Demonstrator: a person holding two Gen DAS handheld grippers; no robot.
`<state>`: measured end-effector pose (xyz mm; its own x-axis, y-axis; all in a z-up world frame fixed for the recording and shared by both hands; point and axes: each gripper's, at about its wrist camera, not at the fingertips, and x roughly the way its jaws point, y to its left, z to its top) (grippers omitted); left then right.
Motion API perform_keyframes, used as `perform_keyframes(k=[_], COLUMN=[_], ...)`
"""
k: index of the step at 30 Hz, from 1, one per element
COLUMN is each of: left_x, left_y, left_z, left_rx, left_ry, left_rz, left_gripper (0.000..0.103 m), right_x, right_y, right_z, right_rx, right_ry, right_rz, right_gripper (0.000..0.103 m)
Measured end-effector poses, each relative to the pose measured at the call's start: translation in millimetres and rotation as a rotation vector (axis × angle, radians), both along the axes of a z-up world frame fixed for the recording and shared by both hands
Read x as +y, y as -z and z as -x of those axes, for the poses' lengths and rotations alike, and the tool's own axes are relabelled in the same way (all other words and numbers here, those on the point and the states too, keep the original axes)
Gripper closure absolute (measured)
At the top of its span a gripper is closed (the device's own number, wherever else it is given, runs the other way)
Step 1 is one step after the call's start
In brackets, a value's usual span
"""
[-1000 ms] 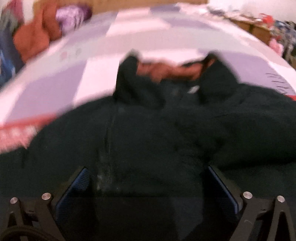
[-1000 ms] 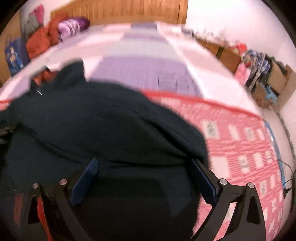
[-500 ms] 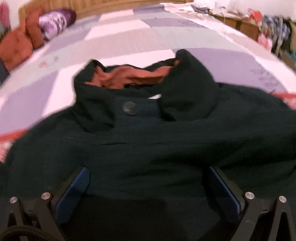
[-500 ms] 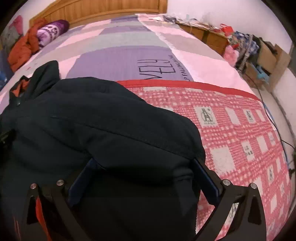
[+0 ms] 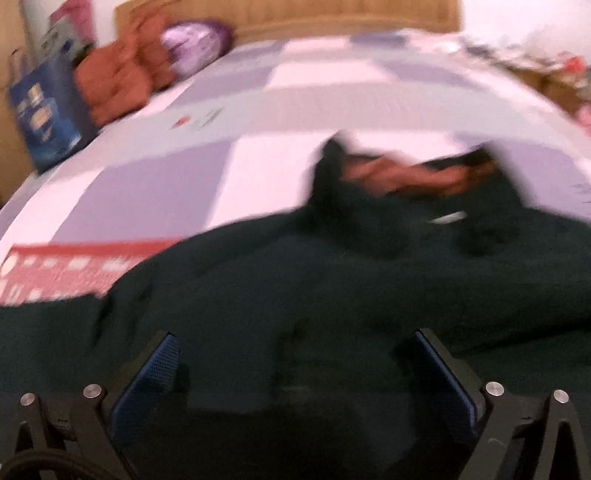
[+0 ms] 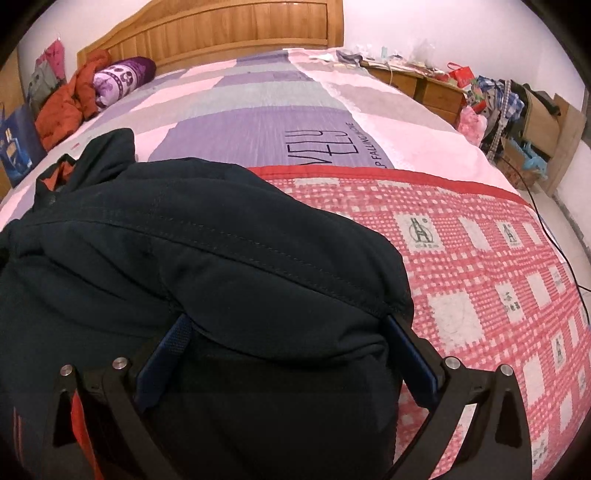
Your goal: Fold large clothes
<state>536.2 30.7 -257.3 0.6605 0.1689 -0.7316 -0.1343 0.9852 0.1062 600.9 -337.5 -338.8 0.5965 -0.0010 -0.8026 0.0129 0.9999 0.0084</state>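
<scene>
Jaws of both grippers stand wide, dark jacket (image 6: 207, 258) bunched between them.

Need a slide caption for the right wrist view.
Right claw, fingers spread, with bulky dark navy jacket bunched between them on the red-and-white checked blanket; wooden headboard behind.

Black tongs (image 5: 291, 365) — blue ribbed pads (image 5: 147, 384), silver screws (image 5: 92, 390).

Dark navy jacket (image 6: 207, 266), orange lining; red-checked blanket (image 6: 480, 266).
</scene>
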Motion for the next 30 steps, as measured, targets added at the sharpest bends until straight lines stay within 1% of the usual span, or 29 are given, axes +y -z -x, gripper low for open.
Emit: perform_keyframes(k=[2, 3, 4, 5, 6, 7, 8, 9, 10, 11, 12, 13, 14, 15, 17, 20, 21, 23, 25, 26, 28, 29, 30], left_x=[-28.4, -52.6, -75.7, -103.7, -123.1, -149.3, -166.1, -187.0, -196.7, -203.4, -199.3, -190.4, -183.9, -172.7, -144.0, -80.1, -61.0, -30.2, -11.1, 4.6, 35.4, 50.3, 58.8], left_y=[-12.0, -16.4, -17.4, -15.9, -13.4, -7.2, -1.1, 11.6, 19.9, 32.6, 38.7, 37.9, 35.8, 33.0, 30.4, 28.1, 27.8, 28.3, 29.0, 28.7, 32.9, 32.1, 31.9], left_z=[3.9, 3.5, 0.6, -4.2, -7.2, -13.1, -17.4, -25.7, -30.1, -36.4, -40.1, -41.3, -40.3, -39.1, -35.3, -28.0, -26.8, -21.6, -16.2, -12.1, -1.9, 5.4, 9.5], left_rx=[-0.036, -0.045, -0.041, -0.023, -0.005, 0.029, 0.058, 0.110, 0.137, 0.167, 0.172, 0.164, 0.158, 0.148, 0.129, 0.097, 0.090, 0.071, 0.066, 0.075, 0.074, 0.063, 0.061], left_ry=[0.072, 0.125, 0.173, 0.227, 0.258, 0.294, 0.315, 0.336, 0.333, 0.313, 0.311, 0.307, 0.293, 0.266, 0.228, 0.120, 0.104, 0.061, 0.036, -0.010, -0.076, -0.101, -0.116], left_rz=[0.008, 0.026, 0.064, 0.104, 0.119, 0.132, 0.141, 0.141, 0.105, 0.028, 0.027, 0.059, 0.062, 0.033, 0.022, -0.012, 0.003, -0.020, -0.026, -0.012, 0.087, 0.121, 0.128], left_gripper=[0.001, 0.001, 0.001, 0.001, 0.001, 0.000, 0.000, 0.000, 0.000, 0.000, 0.000, 0.000, 0.000, 0.000, 0.000, 0.000, 0.000, 0.000, 0.000, 0.000, 0.000, 0.000, 0.000], right_x=[-0.3, -0.1, 0.2, 0.4, 0.8, 1.0, 1.2, 1.1, 1.3, 1.2, 1.0, 0.9, 2.0, 2.9, 1.2, 0.1, 0.0, -0.2, -0.3, -0.4, -0.6, -0.8, -0.8], right_y=[0.6, 1.0, 1.2, 1.4, 1.4, 1.5, 1.6, 1.6, 1.6, 1.7, 1.9, 2.1, 2.9, 2.6, 2.9, 3.1, 3.0, 3.3, 3.4, 3.3, 3.3, 2.8, 3.0], right_z=[0.6, 0.8, 1.1, 1.0, 1.2, 1.0, 1.1, 1.1, 1.0, 0.9, 0.9, 0.9, 0.6, 0.5, 0.7, 1.2, 1.2, 1.4, 1.9, 1.9, 2.1, 2.0, 2.1], right_rx=[-0.005, -0.007, -0.009, -0.010, -0.011, -0.012, -0.012, -0.012, -0.011, -0.011, -0.011, -0.011, -0.007, -0.009, -0.009, -0.013, -0.012, -0.012, -0.014, -0.014, -0.014, -0.014, -0.015], right_ry=[0.000, 0.001, 0.001, 0.001, 0.002, 0.002, 0.002, 0.002, 0.002, 0.002, 0.002, 0.002, -0.001, -0.003, -0.005, -0.004, -0.004, -0.006, -0.006, -0.005, -0.005, -0.005, -0.005], right_rz=[-0.002, -0.001, -0.001, 0.000, 0.001, 0.002, 0.002, 0.001, 0.002, 0.000, -0.002, -0.004, 0.002, 0.005, -0.006, -0.015, -0.015, -0.017, -0.018, -0.019, -0.019, -0.020, -0.021], right_gripper=[0.000, 0.000, 0.000, 0.000, 0.000, 0.000, 0.000, 0.000, 0.000, 0.000, 0.000, 0.000, 0.000, 0.000, 0.000, 0.000, 0.000, 0.000, 0.000, 0.000, 0.000, 0.000, 0.000])
